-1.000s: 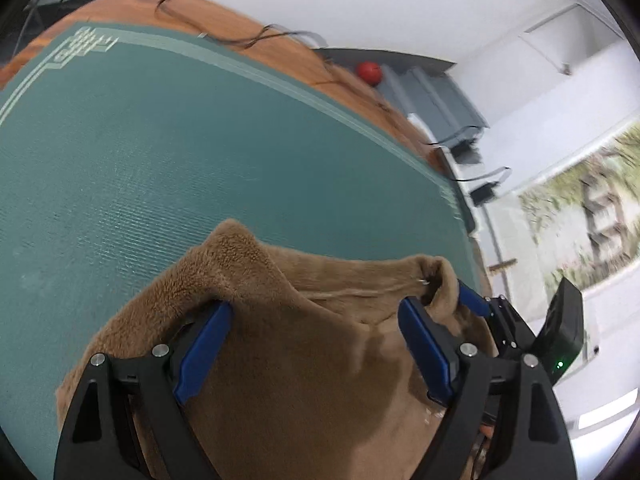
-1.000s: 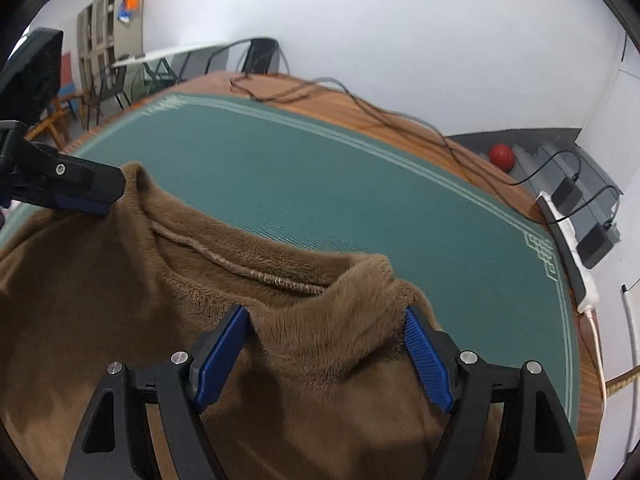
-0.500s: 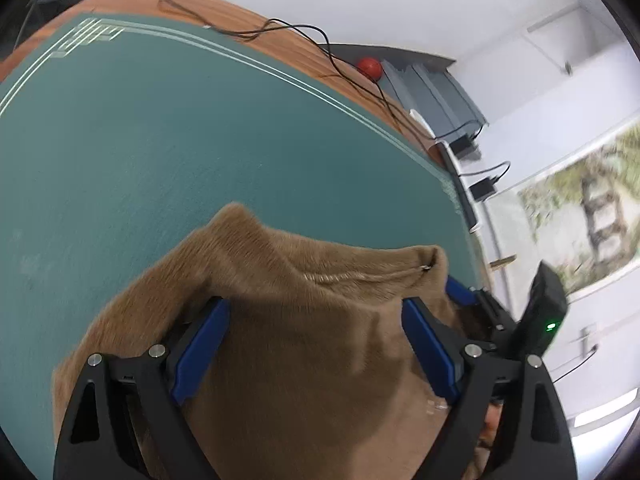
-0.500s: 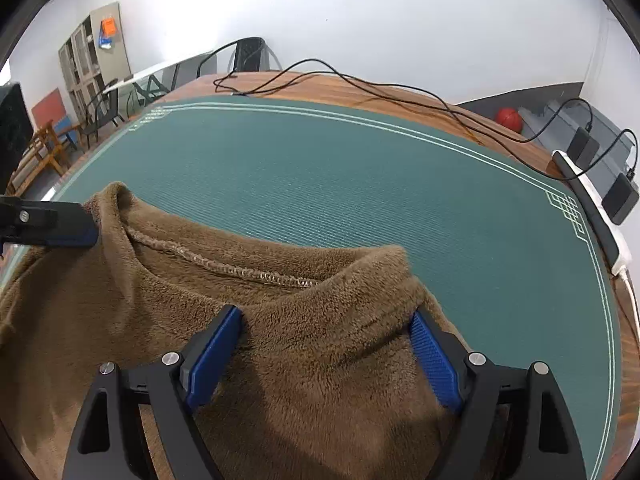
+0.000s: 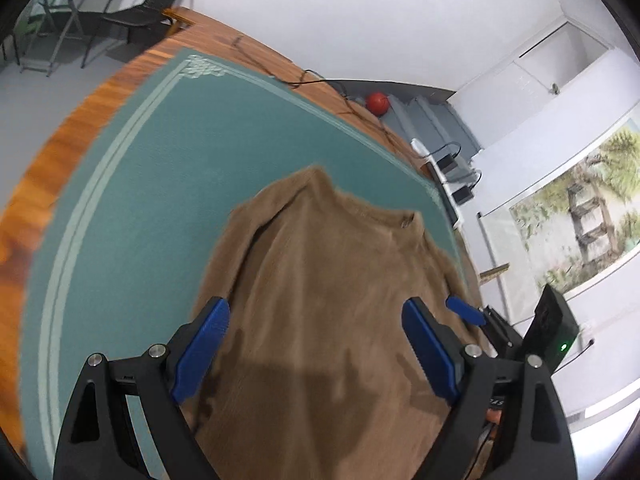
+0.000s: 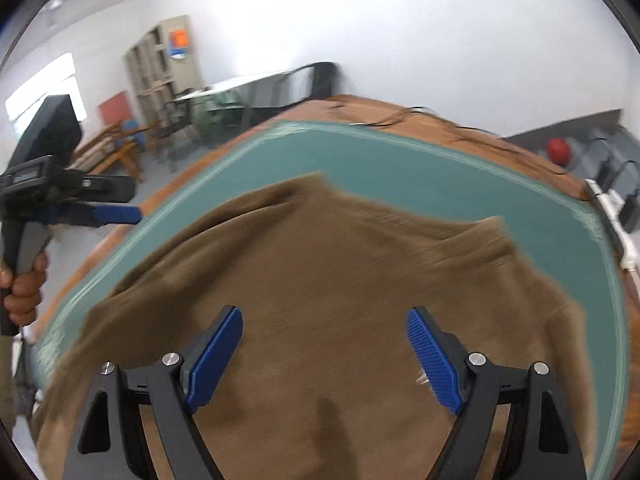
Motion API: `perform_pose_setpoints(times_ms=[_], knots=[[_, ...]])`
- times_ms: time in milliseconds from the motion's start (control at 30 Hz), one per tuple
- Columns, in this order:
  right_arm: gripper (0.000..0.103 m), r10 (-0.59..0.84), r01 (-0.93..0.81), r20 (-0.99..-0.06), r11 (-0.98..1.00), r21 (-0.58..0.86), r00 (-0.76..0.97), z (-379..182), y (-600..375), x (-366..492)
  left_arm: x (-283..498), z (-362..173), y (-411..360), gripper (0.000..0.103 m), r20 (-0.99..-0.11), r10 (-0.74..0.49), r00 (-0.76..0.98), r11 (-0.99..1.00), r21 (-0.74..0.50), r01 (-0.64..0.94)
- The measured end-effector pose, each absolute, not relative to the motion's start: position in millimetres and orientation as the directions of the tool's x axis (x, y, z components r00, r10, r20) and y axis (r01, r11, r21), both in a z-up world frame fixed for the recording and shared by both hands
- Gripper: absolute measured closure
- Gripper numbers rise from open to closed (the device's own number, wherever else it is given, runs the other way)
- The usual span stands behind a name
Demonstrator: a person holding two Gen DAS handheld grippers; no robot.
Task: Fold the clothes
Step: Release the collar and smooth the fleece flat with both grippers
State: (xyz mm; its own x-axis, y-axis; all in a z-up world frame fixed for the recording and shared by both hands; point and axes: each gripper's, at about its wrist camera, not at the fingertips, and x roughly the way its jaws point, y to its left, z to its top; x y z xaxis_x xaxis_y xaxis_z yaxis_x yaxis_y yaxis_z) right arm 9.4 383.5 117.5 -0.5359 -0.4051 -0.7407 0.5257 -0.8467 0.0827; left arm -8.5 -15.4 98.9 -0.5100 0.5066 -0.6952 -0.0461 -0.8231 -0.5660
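Note:
A brown fleece garment (image 5: 332,280) lies spread on the green mat (image 5: 152,168), its neck edge toward the far side. My left gripper (image 5: 316,344) hovers open above the garment's near part, with nothing between its blue pads (image 5: 204,344). In the right wrist view the same garment (image 6: 340,264) covers much of the mat (image 6: 420,176). My right gripper (image 6: 324,356) also hangs open over the cloth. The left gripper (image 6: 116,214) shows side-on at the left edge, held by a hand (image 6: 20,292). The right gripper's blue tip (image 5: 466,314) shows at the right of the left wrist view.
The mat lies on a wooden table (image 5: 52,152). Black cables (image 6: 460,128) trail across its far rim. A white power strip with adapters (image 6: 612,208) sits at the right edge. On the floor beyond the table lies a red ball (image 5: 377,102). Chairs (image 5: 132,4) stand beyond the far corner.
Both grippers have drawn back and up from the neck edge. The fleece that was bunched up between their fingers now lies flat on the mat.

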Motion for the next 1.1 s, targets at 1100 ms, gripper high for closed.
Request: perform_pose_setpoints(times_ms=[1100], knots=[[0.001,-0.486,0.583,-0.761,-0.793,0.178,-0.429,37.7,339.3,97.6,179.8,13.8,-21.7,0.001,-0.715,0.462,-0.525,-0.883,-0.422,-0.204]])
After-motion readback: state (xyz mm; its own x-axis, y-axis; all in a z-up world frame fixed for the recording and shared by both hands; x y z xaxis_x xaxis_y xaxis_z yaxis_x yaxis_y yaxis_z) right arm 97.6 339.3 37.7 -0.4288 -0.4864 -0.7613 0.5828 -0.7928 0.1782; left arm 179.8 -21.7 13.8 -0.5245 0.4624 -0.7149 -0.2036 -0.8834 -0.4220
